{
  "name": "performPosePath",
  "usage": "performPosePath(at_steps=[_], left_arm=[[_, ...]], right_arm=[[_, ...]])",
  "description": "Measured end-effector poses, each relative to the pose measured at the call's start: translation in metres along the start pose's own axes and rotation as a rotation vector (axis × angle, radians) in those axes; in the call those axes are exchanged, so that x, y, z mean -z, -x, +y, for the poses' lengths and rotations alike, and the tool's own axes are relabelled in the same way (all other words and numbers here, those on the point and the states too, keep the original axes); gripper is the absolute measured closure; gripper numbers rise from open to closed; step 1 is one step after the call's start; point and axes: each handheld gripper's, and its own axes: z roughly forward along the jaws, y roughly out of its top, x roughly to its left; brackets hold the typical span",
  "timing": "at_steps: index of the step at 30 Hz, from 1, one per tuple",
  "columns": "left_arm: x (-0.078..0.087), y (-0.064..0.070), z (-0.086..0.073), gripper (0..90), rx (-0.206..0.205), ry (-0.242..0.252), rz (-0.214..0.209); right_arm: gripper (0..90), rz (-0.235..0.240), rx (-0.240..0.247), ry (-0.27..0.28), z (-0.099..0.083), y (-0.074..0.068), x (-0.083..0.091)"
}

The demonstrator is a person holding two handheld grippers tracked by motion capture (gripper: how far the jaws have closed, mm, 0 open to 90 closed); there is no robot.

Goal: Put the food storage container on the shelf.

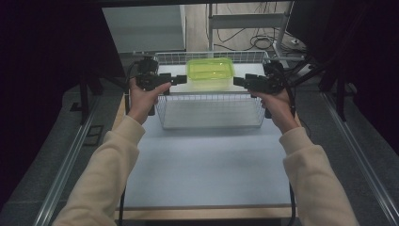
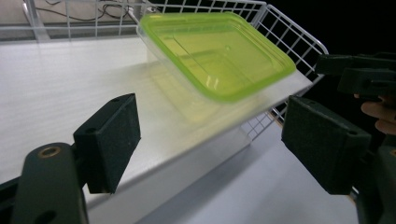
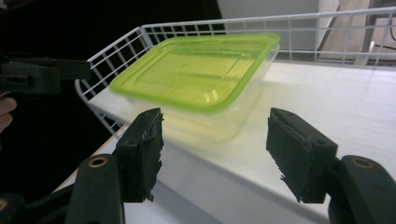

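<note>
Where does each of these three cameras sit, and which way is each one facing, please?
High view: above the person's side, looking forward and down on the table; both sleeves, hands, left gripper and right gripper show.
Left gripper view: rides the left gripper, looking between its open jaws at the green-lidded container; the other gripper shows at right.
Right gripper view: rides the right gripper, jaws open, facing the same container.
All three share the container and the wire basket.
</note>
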Motion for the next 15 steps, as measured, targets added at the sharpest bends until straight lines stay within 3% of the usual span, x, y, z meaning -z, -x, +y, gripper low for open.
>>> performPosePath(at_steps=[7,8,9,12,15], left_arm=[[0.024,0.014,-0.041,19.4,-0.055,-0.005,-0.023],[0.024,0.014,-0.041,19.5,-0.055,-0.005,-0.023],[0.027,0.017,-0.049,19.5,-0.06,0.0,-0.03],[0.038,0.023,-0.076,19.8,-0.09,0.014,-0.039],[0.043,0.027,-0.1,20.1,-0.105,0.015,-0.048]], right_arm=[[33.7,0.048,0.068,0.019,-0.029,-0.011,0.024],[33.7,0.048,0.068,0.019,-0.029,-0.011,0.024],[32.8,0.054,0.104,0.017,-0.043,-0.016,0.033],[31.0,0.05,0.152,0.011,-0.063,-0.022,0.042],[29.9,0.069,0.17,0.011,-0.085,-0.026,0.05]])
